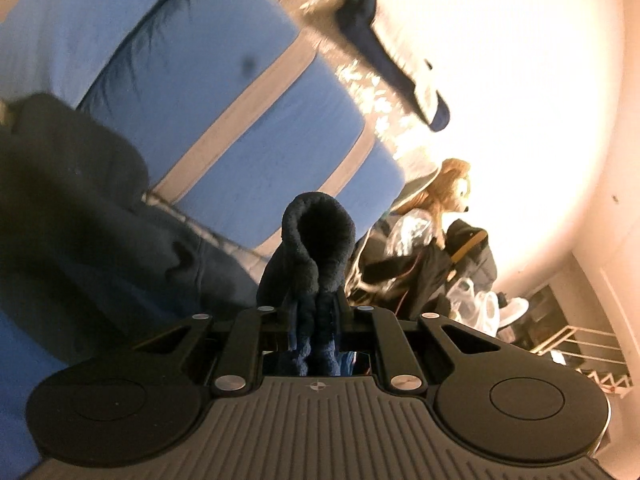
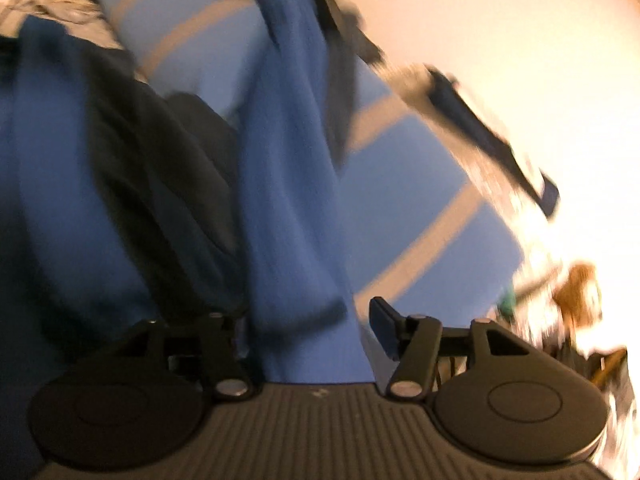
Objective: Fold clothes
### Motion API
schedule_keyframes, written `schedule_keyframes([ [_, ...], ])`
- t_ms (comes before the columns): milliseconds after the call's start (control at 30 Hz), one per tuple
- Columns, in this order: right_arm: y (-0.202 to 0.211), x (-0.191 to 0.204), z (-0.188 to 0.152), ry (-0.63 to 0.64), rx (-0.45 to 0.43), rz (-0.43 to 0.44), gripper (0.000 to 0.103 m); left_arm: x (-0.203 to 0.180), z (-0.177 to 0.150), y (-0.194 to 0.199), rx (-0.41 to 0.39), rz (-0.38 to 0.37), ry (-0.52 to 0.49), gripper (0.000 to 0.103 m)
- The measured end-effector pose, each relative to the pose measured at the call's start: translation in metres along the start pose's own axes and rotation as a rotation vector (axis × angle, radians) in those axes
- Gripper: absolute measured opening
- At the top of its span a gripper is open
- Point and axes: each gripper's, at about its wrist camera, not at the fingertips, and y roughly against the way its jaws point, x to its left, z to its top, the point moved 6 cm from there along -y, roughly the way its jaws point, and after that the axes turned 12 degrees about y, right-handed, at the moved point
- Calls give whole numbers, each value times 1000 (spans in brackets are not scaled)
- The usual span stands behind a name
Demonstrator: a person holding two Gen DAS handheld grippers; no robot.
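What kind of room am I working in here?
Most likely a bedroom at home. A blue bed cover with tan stripes fills most of the left wrist view, a brown stuffed toy sits past its edge, and coats and bags are piled by the cream wall.

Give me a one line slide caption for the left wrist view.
Left gripper shut on a bunched dark fleece garment above the blue striped bedding.
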Motion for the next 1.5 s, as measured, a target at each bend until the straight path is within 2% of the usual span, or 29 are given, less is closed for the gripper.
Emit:
schedule_keyframes([
  [133, -16, -23, -33, -127, 96, -30, 77, -13, 9, 8, -27, -28, 6, 15],
  [233, -20, -34, -58, -225, 150, -19, 79, -23, 18, 16, -50, -44, 7, 15],
  [433, -34, -67, -89, -451, 219, 95, 86, -37, 38, 33, -100, -69, 31, 15],
  [600, -51, -117, -100, -670, 212, 150, 101, -42, 52, 38, -138, -92, 88, 15],
  [733, -58, -128, -98, -792, 189, 223, 103, -45, 59, 38, -160, -108, 126, 15],
  [967, -66, -111, -89, -872, 162, 346, 103, -50, 81, 40, -225, -148, 220, 15],
  [1233, -71, -57, -68, -791, 196, 459, 103, -67, 99, 47, -285, -150, 215, 15],
  [1400, -87, -41, -58, -867, 240, 469, 103, -64, 109, 58, -321, -116, 198, 15],
  [1500, -91, -32, -59, -793, 287, 442, 103, -57, 121, 70, -348, -103, 206, 15],
])
